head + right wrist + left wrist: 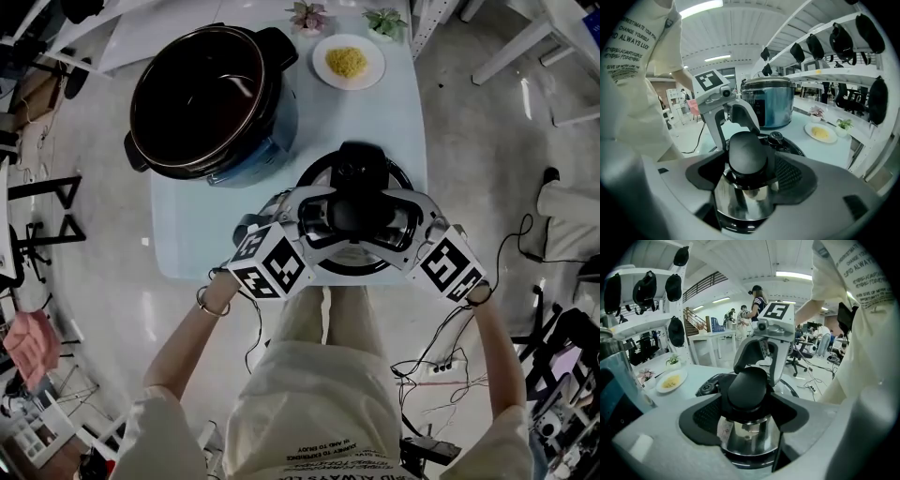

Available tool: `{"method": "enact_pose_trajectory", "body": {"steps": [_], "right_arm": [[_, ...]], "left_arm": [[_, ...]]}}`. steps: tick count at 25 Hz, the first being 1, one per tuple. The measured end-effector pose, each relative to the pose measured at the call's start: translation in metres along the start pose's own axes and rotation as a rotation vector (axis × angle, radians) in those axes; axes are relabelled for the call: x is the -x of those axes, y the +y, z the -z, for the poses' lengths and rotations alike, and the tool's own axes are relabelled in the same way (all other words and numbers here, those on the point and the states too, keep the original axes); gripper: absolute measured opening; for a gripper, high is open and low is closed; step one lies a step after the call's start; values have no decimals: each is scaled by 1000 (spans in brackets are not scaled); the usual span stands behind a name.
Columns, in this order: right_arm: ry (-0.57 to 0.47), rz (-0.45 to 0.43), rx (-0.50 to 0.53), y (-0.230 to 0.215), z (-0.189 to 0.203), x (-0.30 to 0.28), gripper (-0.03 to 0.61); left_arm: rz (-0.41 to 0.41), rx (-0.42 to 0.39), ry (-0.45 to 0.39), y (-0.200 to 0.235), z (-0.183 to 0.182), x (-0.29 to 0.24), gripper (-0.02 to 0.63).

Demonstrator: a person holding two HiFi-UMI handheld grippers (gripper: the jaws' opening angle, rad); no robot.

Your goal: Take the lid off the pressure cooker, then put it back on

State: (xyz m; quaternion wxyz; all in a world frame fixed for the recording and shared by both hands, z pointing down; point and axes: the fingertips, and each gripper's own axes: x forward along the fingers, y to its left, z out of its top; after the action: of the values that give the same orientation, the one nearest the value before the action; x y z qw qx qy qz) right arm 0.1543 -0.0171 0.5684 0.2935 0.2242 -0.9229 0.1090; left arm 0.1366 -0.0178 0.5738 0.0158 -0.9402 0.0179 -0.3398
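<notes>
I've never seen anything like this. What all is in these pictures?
round blue-steel pressure cooker pot: one, black inside, lidless, table's far left
round black cooker lid: one, flat on table before the person
white round plate: one, holding yellow food, table's far right
small potted plants: two, green and pinkish, far edge
light blue table: one, under everything
black caps: several, on white shelves
person: cream clothes, bracelet on left wrist
left tongs, right tongs: two, grey, both open around the lid's black knob
</notes>
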Motion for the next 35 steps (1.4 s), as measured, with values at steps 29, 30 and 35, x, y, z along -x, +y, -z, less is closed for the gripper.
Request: {"method": "enact_pose_trajectory", "body": {"steps": [29,30,35], "right_arm": [[-12,-195,28,6,1,-18,278],[-12,-199,28,6,1,-19,278],[4,-202,21,5,3,-19,276]], "left_arm": [[119,-47,-37,-2,0,-17,291],[119,-47,-37,-2,0,-17,291],[108,-40,-23,-1,1,-18,291]]}}
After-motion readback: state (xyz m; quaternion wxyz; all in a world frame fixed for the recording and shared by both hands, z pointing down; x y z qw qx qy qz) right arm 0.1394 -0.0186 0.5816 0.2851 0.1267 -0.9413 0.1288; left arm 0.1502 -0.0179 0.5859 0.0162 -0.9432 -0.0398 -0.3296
